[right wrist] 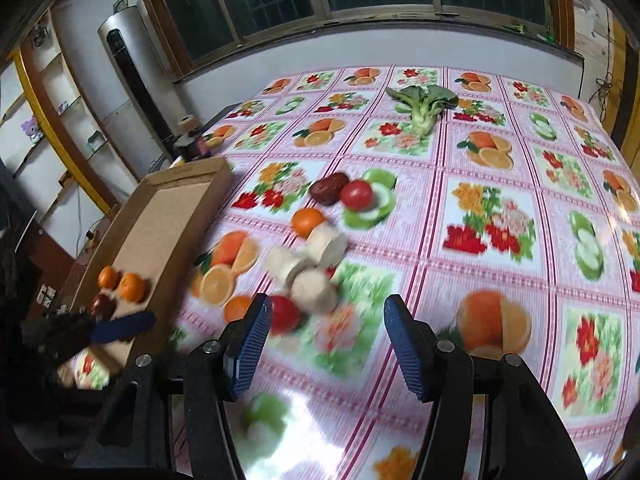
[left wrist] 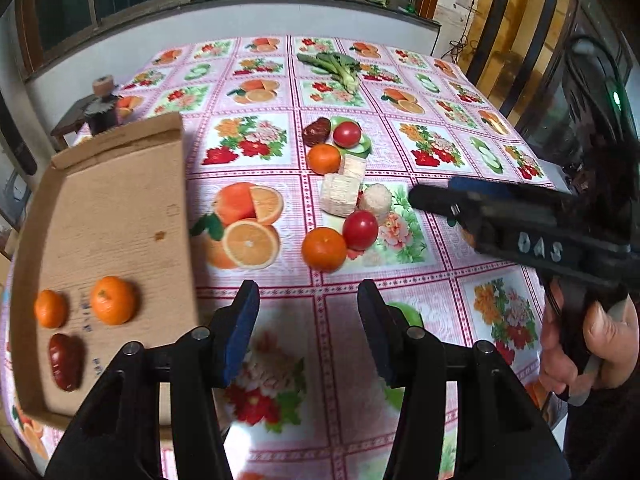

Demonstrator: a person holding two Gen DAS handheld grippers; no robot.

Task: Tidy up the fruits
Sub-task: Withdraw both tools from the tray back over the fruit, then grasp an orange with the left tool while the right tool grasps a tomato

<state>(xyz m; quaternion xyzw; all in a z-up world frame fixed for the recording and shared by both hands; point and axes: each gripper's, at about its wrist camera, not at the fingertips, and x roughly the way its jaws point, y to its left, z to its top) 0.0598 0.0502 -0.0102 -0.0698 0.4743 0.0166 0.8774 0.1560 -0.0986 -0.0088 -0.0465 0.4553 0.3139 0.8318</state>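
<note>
Left wrist view: left gripper [left wrist: 308, 300] and right gripper [right wrist: 328, 320] both released, empty. Shallow brown cardboard tray [left wrist: 120, 208], left, holds two tangerines and a date. Loose orange tangerines [left wrist: 324, 249], red tomatoes [left wrist: 360, 230] lie centre-table; green leafy vegetable [left wrist: 336, 66] far.

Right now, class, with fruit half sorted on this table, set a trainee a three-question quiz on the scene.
1. How many oranges lie in the box?
2. True or false: the greens are inside the box.
3. What does the left gripper hold: A an orange, B a tomato, C nothing?

Key: 1. Two, with one date beside them. 2. False; they lie on the far table. 3. C; its jaws are open and empty.
</note>
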